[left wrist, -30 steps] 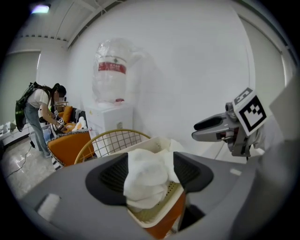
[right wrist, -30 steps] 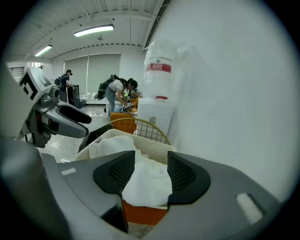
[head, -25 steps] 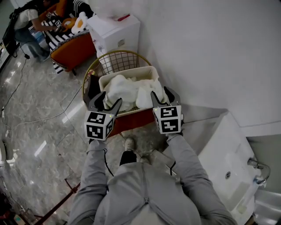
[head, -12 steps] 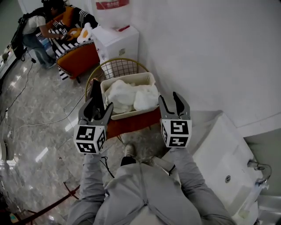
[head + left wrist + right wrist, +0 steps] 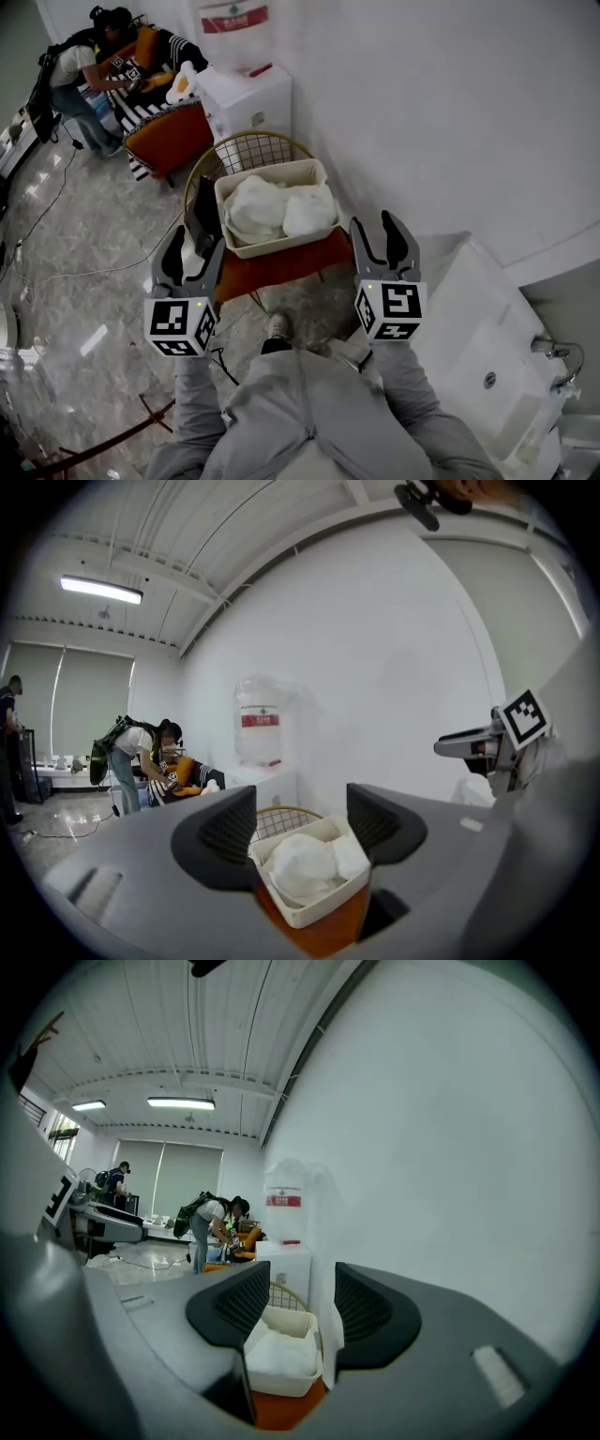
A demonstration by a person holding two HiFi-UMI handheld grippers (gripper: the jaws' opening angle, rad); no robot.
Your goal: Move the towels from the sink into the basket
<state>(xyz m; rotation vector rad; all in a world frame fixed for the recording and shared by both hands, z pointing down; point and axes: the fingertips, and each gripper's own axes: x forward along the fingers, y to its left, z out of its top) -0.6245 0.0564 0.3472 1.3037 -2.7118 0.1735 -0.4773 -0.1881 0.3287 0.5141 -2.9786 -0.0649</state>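
A cream basket stands on an orange chair seat, with white towels heaped inside it. The same basket with the towels appears between the jaws in the left gripper view, and the basket in the right gripper view. My left gripper hangs left of the chair and nearer to me, open and empty. My right gripper hangs to the right of the chair, open and empty. The white sink lies at lower right with its tap; no towel shows in it.
A gold wire chair back rises behind the basket. A white cabinet with a water dispenser stands against the wall. A person bends over an orange sofa at upper left. Cables cross the marble floor.
Both grippers have drawn back from the basket toward me and risen, spreading apart. Their jaws have stayed open and empty. The basket and towels have kept their place on the chair.
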